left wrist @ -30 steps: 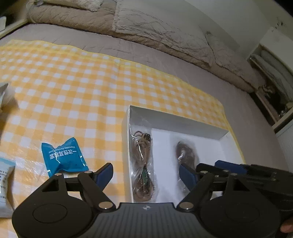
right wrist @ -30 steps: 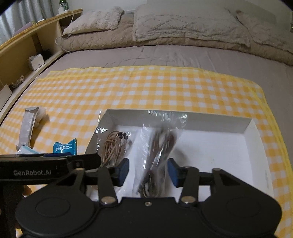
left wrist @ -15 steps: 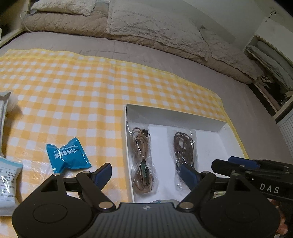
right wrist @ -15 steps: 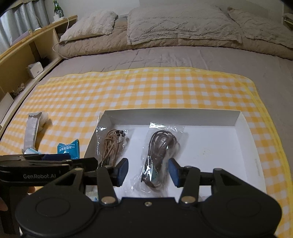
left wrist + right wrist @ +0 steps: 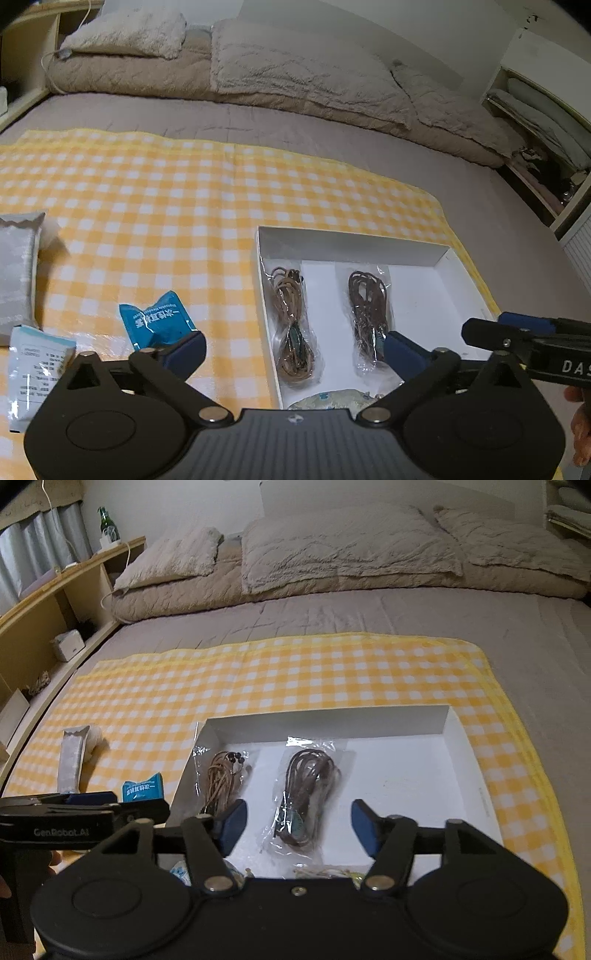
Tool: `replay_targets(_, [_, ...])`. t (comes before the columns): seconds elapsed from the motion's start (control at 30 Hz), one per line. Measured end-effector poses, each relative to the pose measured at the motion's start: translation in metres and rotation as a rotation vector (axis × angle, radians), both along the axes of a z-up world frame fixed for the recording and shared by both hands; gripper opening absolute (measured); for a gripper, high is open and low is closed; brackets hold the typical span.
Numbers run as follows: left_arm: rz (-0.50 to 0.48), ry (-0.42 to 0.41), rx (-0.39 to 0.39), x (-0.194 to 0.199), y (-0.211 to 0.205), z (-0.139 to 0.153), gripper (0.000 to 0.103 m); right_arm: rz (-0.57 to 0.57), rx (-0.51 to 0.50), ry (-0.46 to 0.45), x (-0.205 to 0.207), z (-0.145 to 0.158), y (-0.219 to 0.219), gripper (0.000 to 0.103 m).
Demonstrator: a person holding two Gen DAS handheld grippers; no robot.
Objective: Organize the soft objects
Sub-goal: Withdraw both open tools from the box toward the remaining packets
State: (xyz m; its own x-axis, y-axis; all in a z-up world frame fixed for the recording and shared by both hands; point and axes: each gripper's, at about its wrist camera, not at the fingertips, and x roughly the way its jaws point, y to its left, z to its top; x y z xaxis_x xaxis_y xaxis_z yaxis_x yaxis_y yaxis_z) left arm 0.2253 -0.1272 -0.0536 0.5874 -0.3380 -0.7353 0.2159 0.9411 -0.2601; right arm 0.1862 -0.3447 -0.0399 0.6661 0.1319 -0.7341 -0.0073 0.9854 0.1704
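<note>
Opening, empty: left gripper, right gripper | crinkly clear cord bags | white box

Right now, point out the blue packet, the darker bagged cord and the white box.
blue packet (image 5: 157, 322), left wrist view, middle of its printed face.
darker bagged cord (image 5: 306, 794), right wrist view, middle of the coil.
white box (image 5: 332, 725), right wrist view, inside of its far wall.
</note>
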Motion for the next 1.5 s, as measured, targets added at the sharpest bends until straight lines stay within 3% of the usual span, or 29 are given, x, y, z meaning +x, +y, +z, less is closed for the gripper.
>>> replay_targets(0.37, [-0.006, -0.051, 0.075, -0.017, 0.007, 0.01, 0.103, -0.051, -0.027, -0.053, -0.022, 0.01, -0.006, 0.102])
replay_targets(0.8, [0.045, -0.103, 0.126, -0.026, 0.036, 0.02, 0.103, -0.066, -0.104, -0.065, -0.023, 0.008, -0.005, 0.103])
replay_targets(1.5, [0.224, -0.042, 0.226, -0.018, 0.133, -0.002, 0.103, 0.04, -0.097, -0.069, 0.012, 0.011, 0.059, 0.103])
